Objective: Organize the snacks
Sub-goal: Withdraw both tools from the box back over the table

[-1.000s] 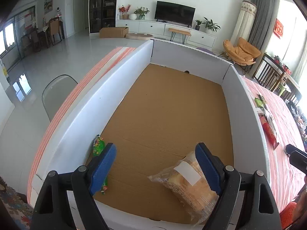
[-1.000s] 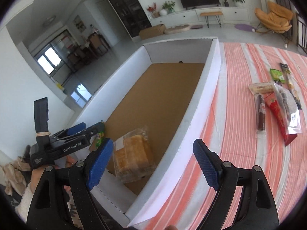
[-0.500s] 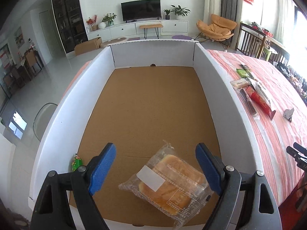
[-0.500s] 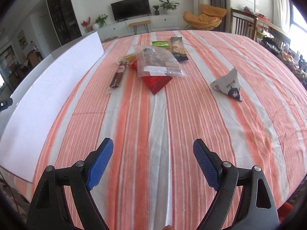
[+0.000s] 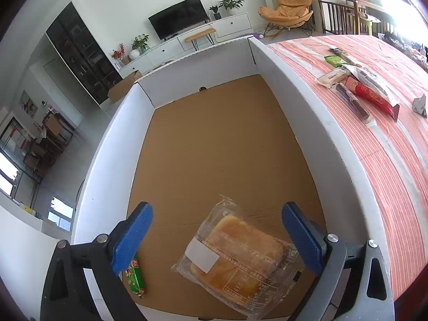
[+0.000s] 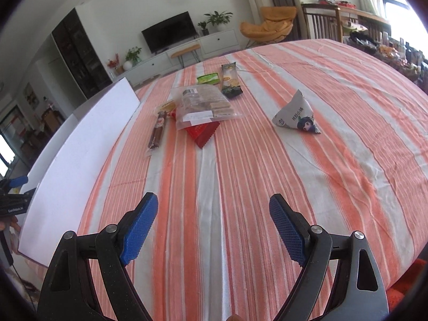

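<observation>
crinkly clear bread packet [image 5: 238, 256], brown cardboard box floor [image 5: 222, 144]

A bread packet [image 5: 238, 256] and a small snack [image 5: 136, 275] lie in the box [image 5: 321, 123]; more snacks [image 6: 203, 107] lie on the table [image 6: 294, 174] to its right.

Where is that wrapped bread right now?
In the left wrist view the wrapped bread lies on the cardboard box floor, near corner, right of the small green snack packet.
</observation>
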The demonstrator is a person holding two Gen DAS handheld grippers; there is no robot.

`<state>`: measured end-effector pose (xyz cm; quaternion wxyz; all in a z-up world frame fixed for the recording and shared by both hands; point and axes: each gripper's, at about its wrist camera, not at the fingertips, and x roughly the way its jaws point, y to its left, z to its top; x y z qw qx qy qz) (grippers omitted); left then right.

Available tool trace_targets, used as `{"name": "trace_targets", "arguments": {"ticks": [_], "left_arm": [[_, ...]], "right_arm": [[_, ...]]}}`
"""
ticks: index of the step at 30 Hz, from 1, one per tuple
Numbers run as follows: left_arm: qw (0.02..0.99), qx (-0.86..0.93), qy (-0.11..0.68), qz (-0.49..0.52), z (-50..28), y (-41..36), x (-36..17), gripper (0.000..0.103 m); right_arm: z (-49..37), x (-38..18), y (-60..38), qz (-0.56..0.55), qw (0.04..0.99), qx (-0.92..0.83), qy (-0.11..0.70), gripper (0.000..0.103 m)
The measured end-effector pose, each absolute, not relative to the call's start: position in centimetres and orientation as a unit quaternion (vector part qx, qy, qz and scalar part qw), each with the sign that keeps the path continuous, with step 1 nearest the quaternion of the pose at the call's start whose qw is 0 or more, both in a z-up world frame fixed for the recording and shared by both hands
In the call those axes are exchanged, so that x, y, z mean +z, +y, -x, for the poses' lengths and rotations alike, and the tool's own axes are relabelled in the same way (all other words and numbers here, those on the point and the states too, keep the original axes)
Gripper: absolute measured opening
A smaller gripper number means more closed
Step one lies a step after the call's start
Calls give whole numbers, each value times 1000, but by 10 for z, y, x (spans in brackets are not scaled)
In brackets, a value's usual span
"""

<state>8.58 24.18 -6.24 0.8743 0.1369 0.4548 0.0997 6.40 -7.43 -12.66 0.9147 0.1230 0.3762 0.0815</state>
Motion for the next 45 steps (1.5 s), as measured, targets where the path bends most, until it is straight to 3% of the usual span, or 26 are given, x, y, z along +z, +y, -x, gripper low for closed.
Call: {"name": "trace_targets", "arguments": {"ticks": [11,16,28,35,40,45], "left_arm": [[880,109,446,-121,-70,231,-61,99],[885,109,452,-31,-68,255,-54,103],[926,127,339,108,-35,271,3,103],[951,4,292,107,-27,204,49,103],[932,-122,333,79,-35,123,46,103],[896,-179,403,56,-53,45,8,103]], "right_arm": [[-65,-132,-80,-135,910,67,386,88],[-65,-134,-84,-135,909,46,392,88],[-64,-136,-95,-153,904,27,398,88],[-61,-133,-95,-151,909,20,389,88],[-55,-125,-110,-173,915,-5,364,88],[-50,-122,-130,-209,913,-35,348,88]]}}
